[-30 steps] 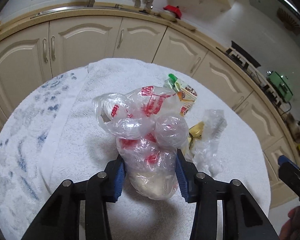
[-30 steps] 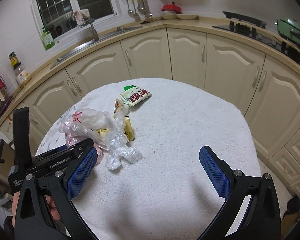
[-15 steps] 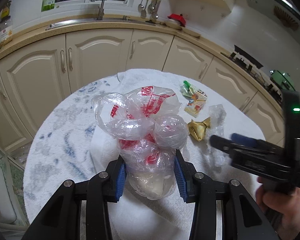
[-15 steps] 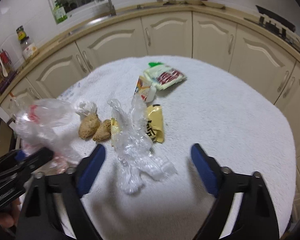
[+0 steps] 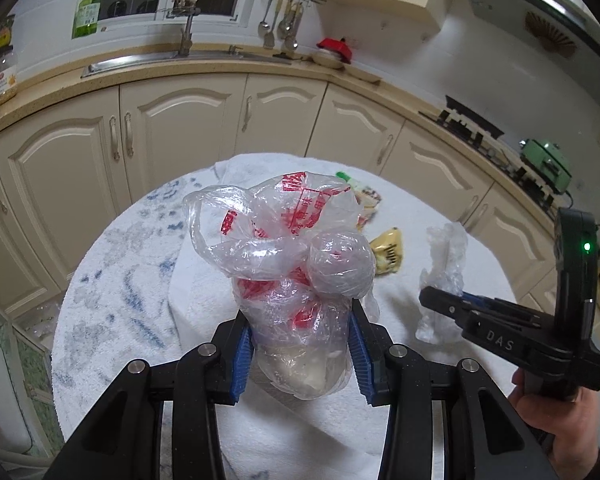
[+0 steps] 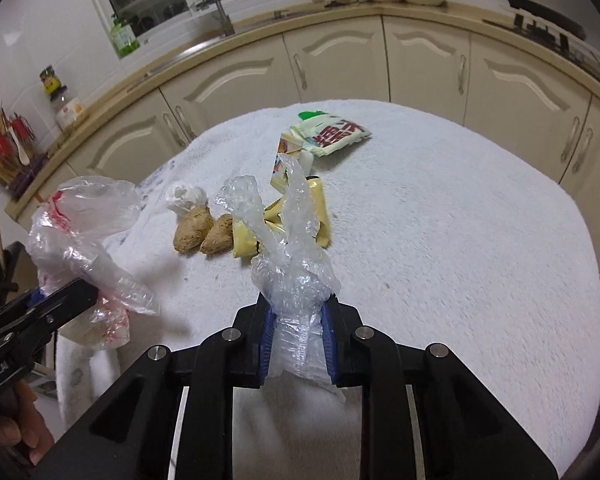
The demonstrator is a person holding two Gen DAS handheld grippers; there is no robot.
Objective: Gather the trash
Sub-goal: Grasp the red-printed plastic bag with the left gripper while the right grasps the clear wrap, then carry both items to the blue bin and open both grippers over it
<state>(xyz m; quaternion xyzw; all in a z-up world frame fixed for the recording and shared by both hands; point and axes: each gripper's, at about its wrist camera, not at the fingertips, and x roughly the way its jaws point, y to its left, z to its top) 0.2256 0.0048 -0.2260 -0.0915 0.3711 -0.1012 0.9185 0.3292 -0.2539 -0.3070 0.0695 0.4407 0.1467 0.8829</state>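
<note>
Apparently each hand-held gripper clamps plastic: left (image 5: 300,354) bag (image 5: 292,256), right (image 6: 296,338) wrap (image 6: 292,264).

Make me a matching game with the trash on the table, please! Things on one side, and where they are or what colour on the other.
Things:
1. red-print bag
2. clear wrap
3. yellow wrapper
4. brown lumps

Clues:
A. lying side by side on the towel
B. pinched in the right gripper
C. pinched in the left gripper
D. lying behind the clear wrap

Pairs: 1-C, 2-B, 3-D, 4-A
</note>
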